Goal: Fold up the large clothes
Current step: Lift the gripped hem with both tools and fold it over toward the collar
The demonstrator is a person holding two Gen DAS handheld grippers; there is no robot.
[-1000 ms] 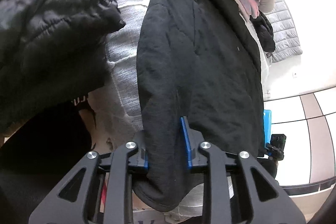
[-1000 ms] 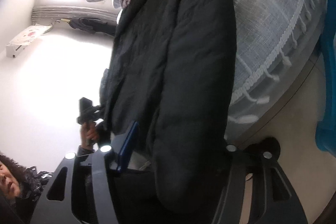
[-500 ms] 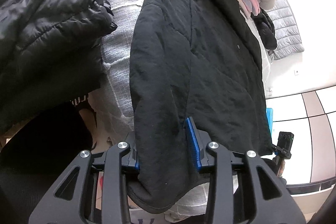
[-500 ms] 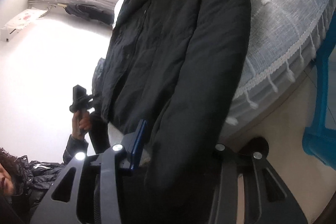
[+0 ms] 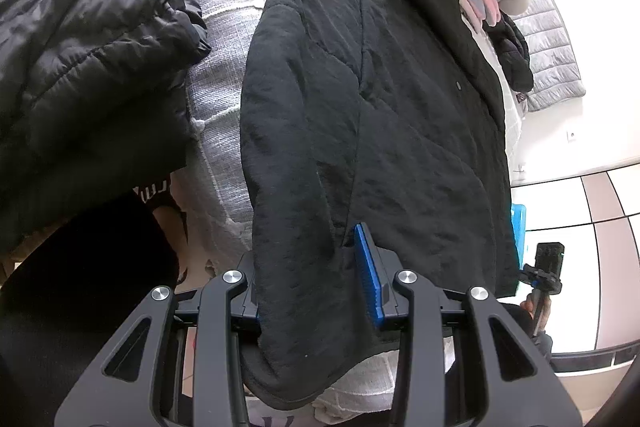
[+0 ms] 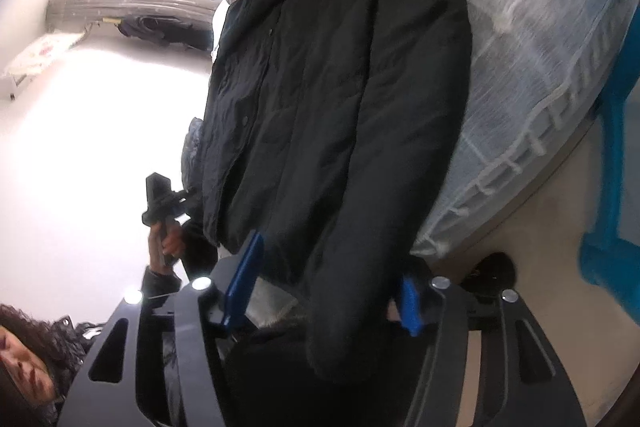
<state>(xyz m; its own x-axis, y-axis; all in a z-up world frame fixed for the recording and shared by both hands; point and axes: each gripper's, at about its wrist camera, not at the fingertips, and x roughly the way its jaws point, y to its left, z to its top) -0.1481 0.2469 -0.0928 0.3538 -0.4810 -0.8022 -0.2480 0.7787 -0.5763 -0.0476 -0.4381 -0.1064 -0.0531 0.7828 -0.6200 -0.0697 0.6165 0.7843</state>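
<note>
Black coat [image 5: 372,115] lies flat along the bed [image 5: 224,99], both sleeve ends hanging over the near edge.

Left gripper [image 5: 316,287] is clamped on the left sleeve cuff [image 5: 304,307], pads pressing the cloth.

Right gripper [image 6: 324,287]: jaws opening, right sleeve cuff [image 6: 352,307] between them but pads not pressing, so it's loose.

Risks, imo:
- right cuff drops off the bed edge w/o a grip
- lifting left only drags the coat crooked, fold goes uneven
- puffer jacket [image 5: 80,47] just beside could snag.
</note>
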